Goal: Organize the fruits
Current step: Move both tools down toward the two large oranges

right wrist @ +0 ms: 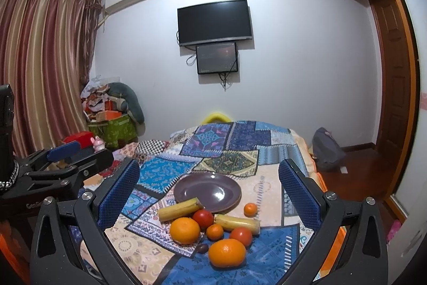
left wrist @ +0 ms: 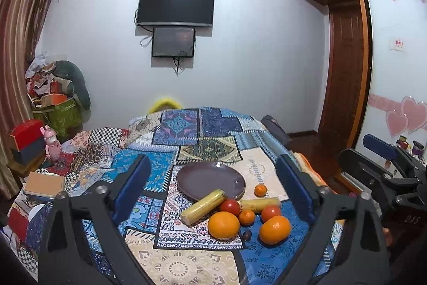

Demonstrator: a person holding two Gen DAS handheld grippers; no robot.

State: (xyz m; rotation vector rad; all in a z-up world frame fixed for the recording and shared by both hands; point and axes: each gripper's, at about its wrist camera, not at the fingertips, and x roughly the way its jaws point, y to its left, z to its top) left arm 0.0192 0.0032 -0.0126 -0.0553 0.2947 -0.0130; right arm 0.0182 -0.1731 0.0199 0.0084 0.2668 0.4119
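Note:
An empty dark purple plate (left wrist: 210, 179) (right wrist: 210, 190) lies on the patchwork cloth. In front of it sit two yellow stick-shaped pieces (left wrist: 202, 206) (left wrist: 260, 205), the left one leaning on the plate's rim. Around them are two red tomatoes (left wrist: 230, 206) (left wrist: 271, 213), two big oranges (left wrist: 223, 225) (left wrist: 275, 229), two small mandarins (left wrist: 246, 217) (left wrist: 260, 190) and a small dark fruit (left wrist: 246, 234). My left gripper (left wrist: 213, 162) is open above the pile, holding nothing. My right gripper (right wrist: 209, 164) is open too, also empty. Each gripper shows at the edge of the other's view.
The patchwork cloth (left wrist: 165, 239) covers a table that drops off at the right to a wooden floor with a grey bag (right wrist: 327, 151). Boxes, books and a pink toy (left wrist: 52, 146) crowd the left side. A TV (left wrist: 174, 6) hangs on the far wall.

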